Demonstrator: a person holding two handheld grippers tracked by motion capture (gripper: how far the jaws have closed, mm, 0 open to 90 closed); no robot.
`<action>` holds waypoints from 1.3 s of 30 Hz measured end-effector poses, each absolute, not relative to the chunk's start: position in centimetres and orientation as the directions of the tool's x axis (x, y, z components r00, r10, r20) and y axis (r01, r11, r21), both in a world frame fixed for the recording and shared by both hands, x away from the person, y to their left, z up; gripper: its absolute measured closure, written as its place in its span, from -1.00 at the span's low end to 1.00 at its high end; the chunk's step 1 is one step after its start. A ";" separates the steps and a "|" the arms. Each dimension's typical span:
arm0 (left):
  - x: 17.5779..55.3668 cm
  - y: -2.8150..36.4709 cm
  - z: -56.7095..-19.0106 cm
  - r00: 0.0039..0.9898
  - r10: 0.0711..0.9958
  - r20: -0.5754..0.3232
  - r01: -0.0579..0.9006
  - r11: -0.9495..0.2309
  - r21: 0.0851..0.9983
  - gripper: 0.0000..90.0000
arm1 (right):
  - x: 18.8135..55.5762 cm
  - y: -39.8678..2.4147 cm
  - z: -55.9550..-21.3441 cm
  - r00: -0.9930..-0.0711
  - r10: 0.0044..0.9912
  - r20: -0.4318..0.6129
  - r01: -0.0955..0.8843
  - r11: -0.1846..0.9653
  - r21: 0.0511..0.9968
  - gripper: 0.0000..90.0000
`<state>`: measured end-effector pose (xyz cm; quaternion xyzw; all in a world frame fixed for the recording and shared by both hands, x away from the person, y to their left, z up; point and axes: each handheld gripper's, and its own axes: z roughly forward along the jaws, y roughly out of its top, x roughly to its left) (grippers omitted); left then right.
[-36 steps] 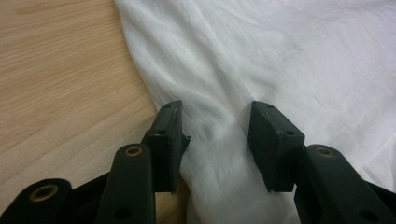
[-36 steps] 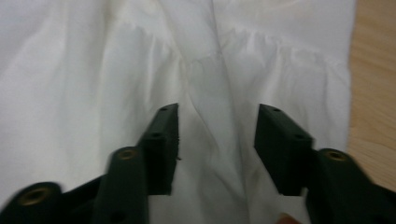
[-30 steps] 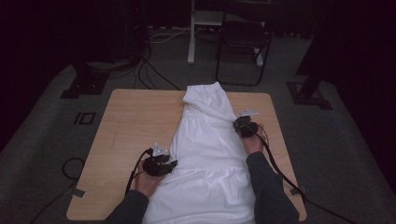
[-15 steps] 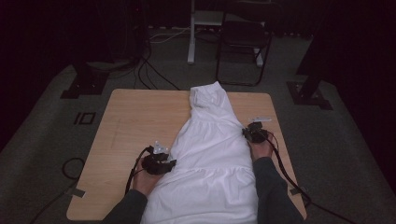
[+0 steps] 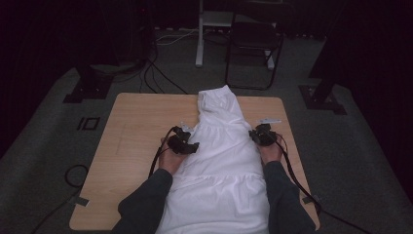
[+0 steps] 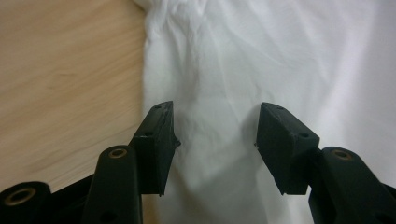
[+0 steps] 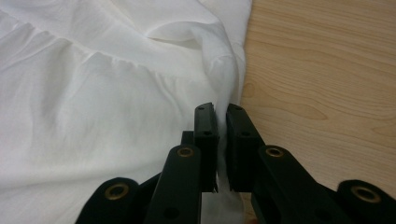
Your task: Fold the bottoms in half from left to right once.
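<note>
A white garment point(image 5: 224, 161) lies lengthwise on the wooden table point(image 5: 141, 126), its narrow end pointing away from me. My left gripper point(image 5: 187, 141) is at the garment's left edge. In the left gripper view its jaws point(image 6: 215, 126) stand apart over the white fabric point(image 6: 261, 60) and have just been opening; nothing is pinched between the pads. My right gripper point(image 5: 263, 132) is at the garment's right edge. The right gripper view shows it point(image 7: 221, 109) shut on a raised fold of the fabric edge point(image 7: 224, 70), with bare wood point(image 7: 322, 79) beside it.
Beyond the table stand a dark chair point(image 5: 253, 48) and a white post point(image 5: 199, 34). Cables point(image 5: 156, 78) run over the grey carpet. Black stand bases sit at the left point(image 5: 90, 85) and right point(image 5: 324, 97). Bare wood lies left of the garment.
My left gripper has let the fabric go and moved forward along the garment's left edge. My right gripper has drawn the right edge slightly outward, spreading the cloth.
</note>
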<state>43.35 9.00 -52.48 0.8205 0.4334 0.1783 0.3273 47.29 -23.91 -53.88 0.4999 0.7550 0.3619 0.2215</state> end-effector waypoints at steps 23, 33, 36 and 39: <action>41.7 12.8 -54.8 0.474 0.880 0.002 0.645 -0.349 0.680 0.92 | 45.2 -23.0 -55.5 -0.422 0.907 0.013 0.635 0.285 0.718 0.83; 35.1 15.4 -54.9 0.557 0.829 -0.044 0.638 -0.393 0.662 0.93 | 37.7 -24.2 -55.5 -0.522 0.853 0.020 0.627 0.368 0.686 0.83; 33.0 15.7 -54.9 0.573 0.819 -0.025 0.625 -0.417 0.660 0.93 | 35.6 -24.0 -55.4 -0.558 0.830 0.025 0.624 0.399 0.673 0.83; 32.4 16.1 -54.7 0.568 0.821 -0.054 0.649 -0.407 0.643 0.60 | 34.6 -24.0 -55.0 -0.599 0.800 0.027 0.617 0.441 0.652 0.46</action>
